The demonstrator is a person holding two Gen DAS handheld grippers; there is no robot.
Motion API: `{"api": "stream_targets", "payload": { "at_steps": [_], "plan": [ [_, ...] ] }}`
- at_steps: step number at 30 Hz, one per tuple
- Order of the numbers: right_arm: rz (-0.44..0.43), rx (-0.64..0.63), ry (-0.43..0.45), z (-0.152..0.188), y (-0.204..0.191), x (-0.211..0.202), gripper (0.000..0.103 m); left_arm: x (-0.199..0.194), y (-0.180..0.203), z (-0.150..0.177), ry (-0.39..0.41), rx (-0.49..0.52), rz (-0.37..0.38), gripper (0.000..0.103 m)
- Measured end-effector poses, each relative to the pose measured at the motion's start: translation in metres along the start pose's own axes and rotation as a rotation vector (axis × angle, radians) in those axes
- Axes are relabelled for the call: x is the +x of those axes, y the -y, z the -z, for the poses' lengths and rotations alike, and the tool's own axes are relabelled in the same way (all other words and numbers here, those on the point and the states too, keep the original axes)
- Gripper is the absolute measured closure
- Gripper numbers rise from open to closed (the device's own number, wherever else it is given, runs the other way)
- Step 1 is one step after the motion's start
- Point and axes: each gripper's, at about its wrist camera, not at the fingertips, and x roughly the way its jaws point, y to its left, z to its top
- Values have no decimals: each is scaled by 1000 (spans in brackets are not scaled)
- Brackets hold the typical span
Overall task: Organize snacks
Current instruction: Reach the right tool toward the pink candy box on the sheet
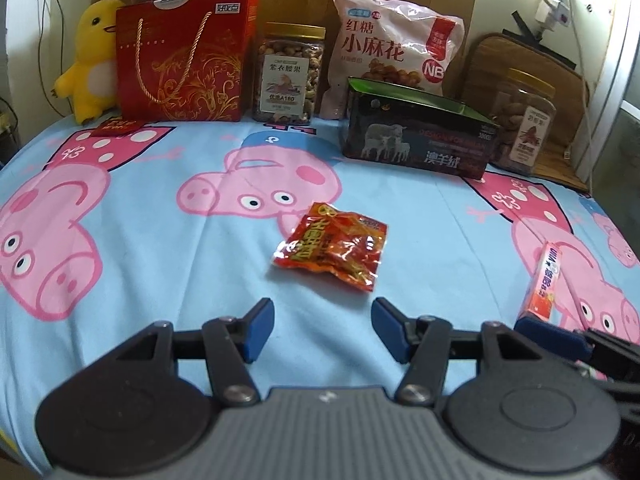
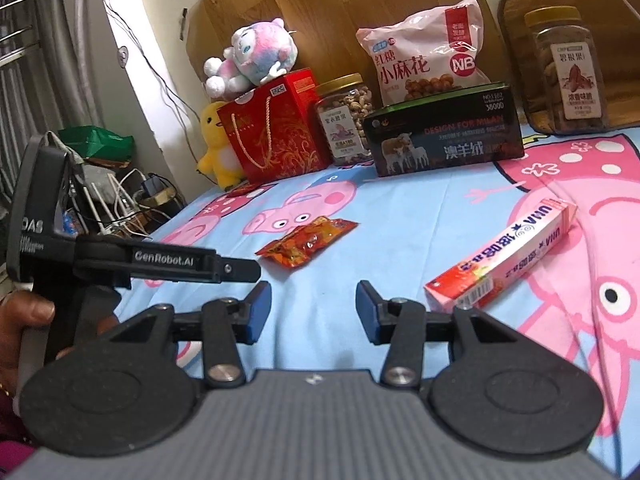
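Nearest, left gripper [image 1: 323, 330] low over a blue cartoon-pig bedsheet [image 1: 140, 264], blue-padded jaws apart, nothing between them. Beside it, right gripper [image 2: 313, 307], jaws likewise apart and empty; a hand [image 2: 28, 316] at the left edge of the right wrist view, wrapped round the left gripper's handle. Just past the left jaws, a crinkled red-and-orange snack packet [image 1: 334, 254] flat on the sheet, not touched. Just ahead and to the right of the right jaws, a long pink candy box [image 2: 502, 258] lying slantwise, close to the right-hand pad but apart from it. Farther back, a dark open-topped box with sheep on its side [image 2: 446, 136], seemingly the place for loose snacks; inside hidden from both views, so contents impossible to tell. Along the wooden headboard behind, a red gift bag [image 1: 186, 58] with a small flat red packet [image 1: 118, 127] on the sheet before it, a jar of nuts [image 1: 289, 74], a big pink bag of twisted dough snacks [image 1: 394, 46], and a second jar [image 2: 568, 72] far right. Beside and atop the gift bag, a yellow duck toy [image 1: 90, 60] and a pastel plush toy [image 2: 256, 56]. By the look of things, tidying barely under way: packet and candy box both loose mid-bed, each yet to be grasped and put away.
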Motion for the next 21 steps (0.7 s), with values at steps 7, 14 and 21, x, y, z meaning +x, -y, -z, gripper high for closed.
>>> {"api": "stream_targets", "payload": {
  "at_steps": [7, 14, 21],
  "plan": [
    [-88, -90, -11, -5, 6, -2, 54, -5, 18, 1, 0, -52, -61, 48],
    [-155, -96, -19, 2, 4, 0, 54, -25, 14, 25, -9, -122, -119, 48],
    [-117, -93, 48, 10, -15, -15, 53, -43, 9, 39, 6, -75, -99, 48]
  ]
}}
